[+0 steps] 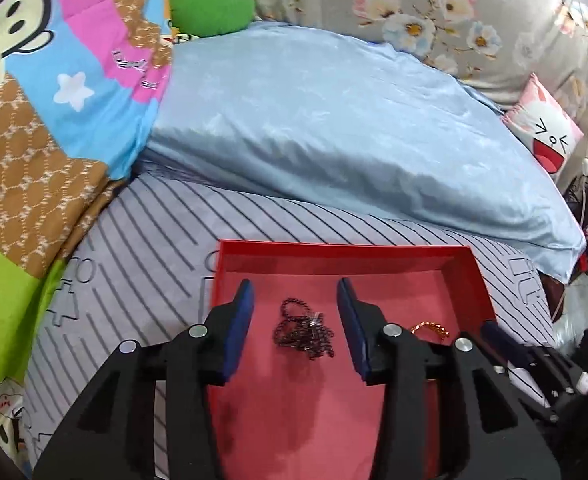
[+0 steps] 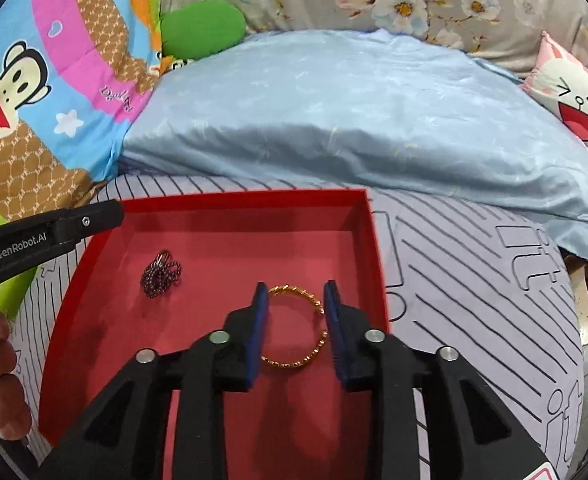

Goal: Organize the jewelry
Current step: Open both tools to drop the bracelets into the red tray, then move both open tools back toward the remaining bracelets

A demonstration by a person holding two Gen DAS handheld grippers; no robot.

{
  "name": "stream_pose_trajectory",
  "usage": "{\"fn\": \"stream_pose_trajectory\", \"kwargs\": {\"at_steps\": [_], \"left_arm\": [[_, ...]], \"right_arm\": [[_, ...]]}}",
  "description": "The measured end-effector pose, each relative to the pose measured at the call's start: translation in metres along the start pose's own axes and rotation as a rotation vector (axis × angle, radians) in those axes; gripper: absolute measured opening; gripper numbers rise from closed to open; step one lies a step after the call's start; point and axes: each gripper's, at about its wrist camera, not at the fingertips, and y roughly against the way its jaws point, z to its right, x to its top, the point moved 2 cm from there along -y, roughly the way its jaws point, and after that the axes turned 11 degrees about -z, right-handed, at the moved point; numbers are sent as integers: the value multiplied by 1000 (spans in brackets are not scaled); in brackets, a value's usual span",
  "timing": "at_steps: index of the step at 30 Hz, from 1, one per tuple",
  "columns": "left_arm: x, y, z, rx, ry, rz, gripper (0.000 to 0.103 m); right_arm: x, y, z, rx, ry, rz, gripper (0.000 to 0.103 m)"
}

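Jewelry in two pieces, both lying flat on the pink floor of a shallow red tray (image 2: 378, 248) set on the striped bed sheet (image 2: 474, 292). Dark beaded chain (image 1: 305, 330): tiny maroon-black beads, bunched into a loose tangle with one small loop poking toward the tray's far wall; no clear long axis. Gold bangle (image 2: 296, 326): a twisted, rope-textured ring, round, lying on its side, so no pointing direction to speak of.

Left hand-held gripper (image 1: 296, 320): blue pads spread apart, the chain lying between them, touched by neither pad. Right hand-held gripper (image 2: 296, 326): pads parted too, straddling the bangle; left pad just beside the ring's left edge, right pad overlapping its right edge in the right wrist view, contact impossible to tell. Both pointing steeply down toward the far wall of the tray.

Chain well left of the bangle in the right wrist view. Pale blue satin pillow (image 1: 334, 120) beyond the tray, cartoon-print quilt (image 1: 54, 80) at left, fingers (image 2: 2, 360) on the left handle.
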Motion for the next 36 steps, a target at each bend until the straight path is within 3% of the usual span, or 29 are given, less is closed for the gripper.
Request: {"fn": "stream_pose_trajectory", "kwargs": {"at_steps": [9,18,26,36], "left_arm": [[-26,38,3,42,-30,72,51],[-94,83,7,39,-25,100,53],[-170,94,2,27,0,45,53],[-254,85,6,24,-23,-42,53]], "right_arm": [[-29,49,7,28,-11,79,31],[-86,99,13,66,-36,101,31],[-160,121,17,44,-27,62,31],[-235,110,16,31,-8,-44,31]]}}
